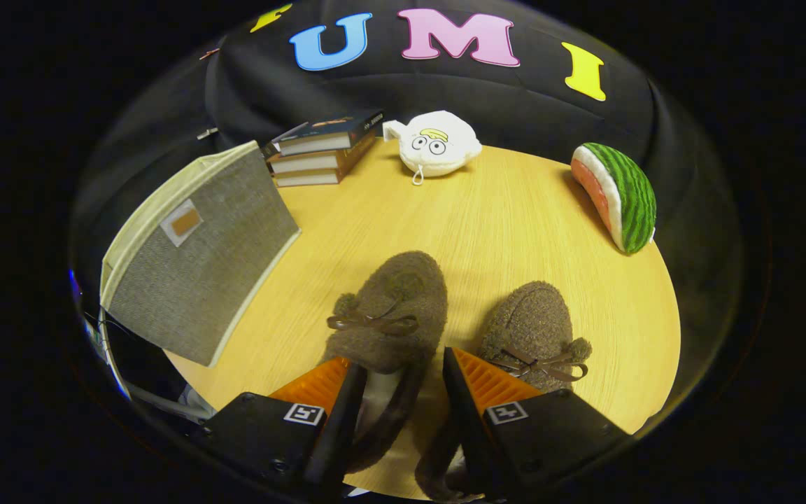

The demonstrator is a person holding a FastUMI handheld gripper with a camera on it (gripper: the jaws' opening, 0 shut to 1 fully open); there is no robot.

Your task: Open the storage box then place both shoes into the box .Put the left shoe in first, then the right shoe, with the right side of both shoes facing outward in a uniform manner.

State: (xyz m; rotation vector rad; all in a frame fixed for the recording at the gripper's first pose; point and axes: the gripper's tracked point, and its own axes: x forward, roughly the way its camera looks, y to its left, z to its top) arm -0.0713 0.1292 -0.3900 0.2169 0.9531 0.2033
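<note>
The gripper (403,381) hangs over a round wooden table (501,224) with its fingers spread partway. The heel end of the left-hand shoe (389,308), a brown fuzzy slipper with a thin ribbon bow across its top, lies in the gap between them; its toe points toward 12 o'clock, away from the fingers. Whether either finger actually presses on that slipper cannot be told, since its sides are hidden behind the fingers.

The second shoe (532,329), a matching brown slipper with its own bow, lies just beside the first at about 3 o'clock from it, partly tucked under the right-hand finger and outside the gap.

The storage box (196,259), grey woven fabric with a pale trim and a small label patch on its top, sits at about 10 o'clock from the shoes, at the table's edge, with its lid closed.

Beyond the shoes, at the far side of the table, a stack of books (322,150) stands at about 11 o'clock, a white plush toy (434,143) with cartoon eyes at 12 o'clock, and a watermelon-slice plush (616,196) at about 2 o'clock.
</note>
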